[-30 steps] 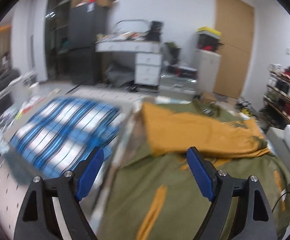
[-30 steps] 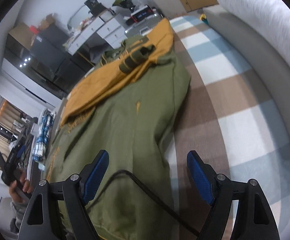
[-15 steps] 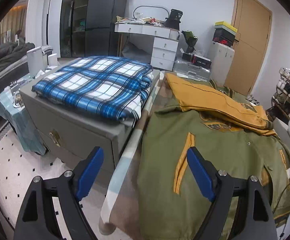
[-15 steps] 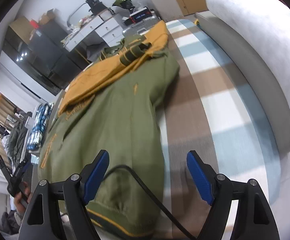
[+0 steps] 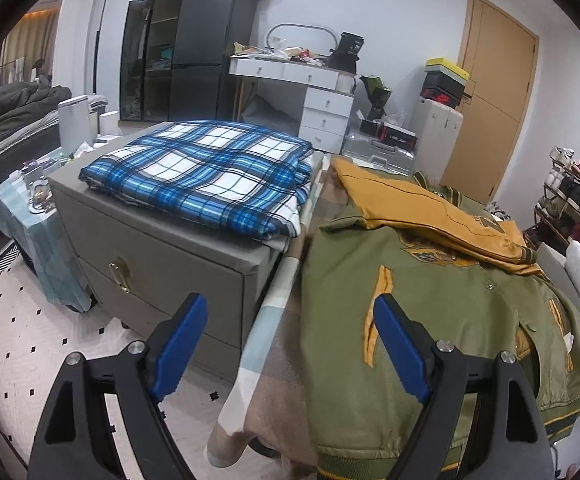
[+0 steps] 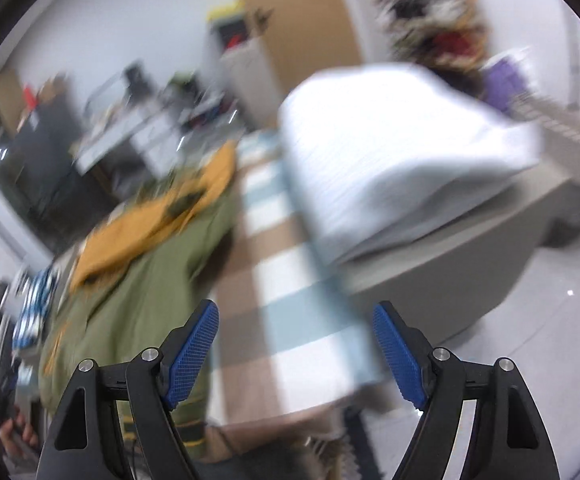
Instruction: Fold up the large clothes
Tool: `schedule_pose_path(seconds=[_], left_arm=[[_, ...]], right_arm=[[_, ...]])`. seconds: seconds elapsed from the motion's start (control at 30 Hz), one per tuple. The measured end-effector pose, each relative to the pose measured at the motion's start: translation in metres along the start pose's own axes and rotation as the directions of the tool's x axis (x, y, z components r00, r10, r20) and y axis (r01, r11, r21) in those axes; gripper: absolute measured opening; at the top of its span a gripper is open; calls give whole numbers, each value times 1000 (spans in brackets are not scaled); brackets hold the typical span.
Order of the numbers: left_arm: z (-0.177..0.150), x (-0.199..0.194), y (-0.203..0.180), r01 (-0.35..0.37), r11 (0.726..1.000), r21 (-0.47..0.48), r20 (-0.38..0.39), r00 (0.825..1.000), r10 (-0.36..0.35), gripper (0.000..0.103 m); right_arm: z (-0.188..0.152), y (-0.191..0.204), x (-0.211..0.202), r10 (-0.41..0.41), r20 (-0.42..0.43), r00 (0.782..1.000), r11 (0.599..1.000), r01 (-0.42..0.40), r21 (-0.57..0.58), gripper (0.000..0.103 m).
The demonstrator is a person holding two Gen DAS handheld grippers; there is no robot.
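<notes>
On the bed, an olive jacket (image 5: 429, 320) lies flat.
Both the left gripper (image 5: 290, 344) and right gripper (image 6: 295, 350) gape, holding nothing; chest lettering unreadable.

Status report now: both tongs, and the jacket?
Left tongs open, empty. Right tongs open, empty. Olive-green jacket with mustard sleeve flat on checked bed, ungripped. Nothing blocking.

olive jacket (image 5: 429, 320) — mustard trim; blue-white plaid cloth (image 5: 206, 172).

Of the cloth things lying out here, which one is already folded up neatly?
The blue plaid cloth, lying as a tidy rectangle on the grey drawer unit. The green jacket is spread open on the bed, its mustard sleeve laid across.
</notes>
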State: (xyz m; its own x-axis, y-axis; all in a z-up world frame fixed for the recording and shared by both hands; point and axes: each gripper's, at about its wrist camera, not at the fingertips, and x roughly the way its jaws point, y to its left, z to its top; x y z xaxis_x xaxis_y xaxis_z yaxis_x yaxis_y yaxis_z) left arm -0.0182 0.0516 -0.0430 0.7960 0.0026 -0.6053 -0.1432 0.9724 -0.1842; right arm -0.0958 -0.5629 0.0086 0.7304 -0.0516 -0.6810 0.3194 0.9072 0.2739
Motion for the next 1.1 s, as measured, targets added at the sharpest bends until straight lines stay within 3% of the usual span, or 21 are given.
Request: schedule_pose_path(seconds=[0.1,0.2,0.33,0.4,0.47,0.6,0.7,0.8,0.93,0.97,1.0,1.07,1.1], left_arm=[[0,6,-6,15,999,29,-1,1000,-15,82],[-2,12,-13,18,998,56,-2,1000,-18,82],[-13,20,-18,7,997,74,-26,1000,-6,82],[-18,21,-19,-10,996,84,-36,999,13,82],[-20,21,-17,-37,996,85,-46,998,41,82],[-18,21,-11,-67,996,55,-67,995,70,82],[-20,26,-10,-82,996,41,-99,991,85,82],[-24,27,-16,-37,998,45,-134,990,43,82],[-33,30,-19,-18,1000,25,-175,984,22,82],[-35,31,-17,-19,1000,12,-185,982,21,82],[-36,31,-17,-15,1000,-2,-186,982,15,81],[-37,27,-14,6,999,-34,-186,983,-12,81],[-36,25,-14,14,999,-40,-184,983,-21,81]], right_arm=[[-1,-25,-31,-98,69,993,995,97,17,82],[-7,-23,-21,-88,37,995,996,89,-16,82],[-23,16,32,93,-71,993,993,-97,-60,82],[-38,46,71,222,-163,961,970,-234,-61,80],[-51,71,99,298,-237,925,943,-324,-78,77],[-62,97,125,362,-298,883,908,-406,-99,77],[-62,99,135,353,-319,880,912,-400,-95,77],[-63,104,147,354,-345,869,911,-404,-84,75],[-66,112,153,359,-360,861,907,-412,-81,46],[-65,115,155,337,-355,872,914,-393,-100,22],[-62,117,154,325,-339,883,918,-380,-110,11],[-52,110,143,352,-285,892,918,-388,-83,5],[-43,101,134,344,-220,913,929,-365,-62,5]])
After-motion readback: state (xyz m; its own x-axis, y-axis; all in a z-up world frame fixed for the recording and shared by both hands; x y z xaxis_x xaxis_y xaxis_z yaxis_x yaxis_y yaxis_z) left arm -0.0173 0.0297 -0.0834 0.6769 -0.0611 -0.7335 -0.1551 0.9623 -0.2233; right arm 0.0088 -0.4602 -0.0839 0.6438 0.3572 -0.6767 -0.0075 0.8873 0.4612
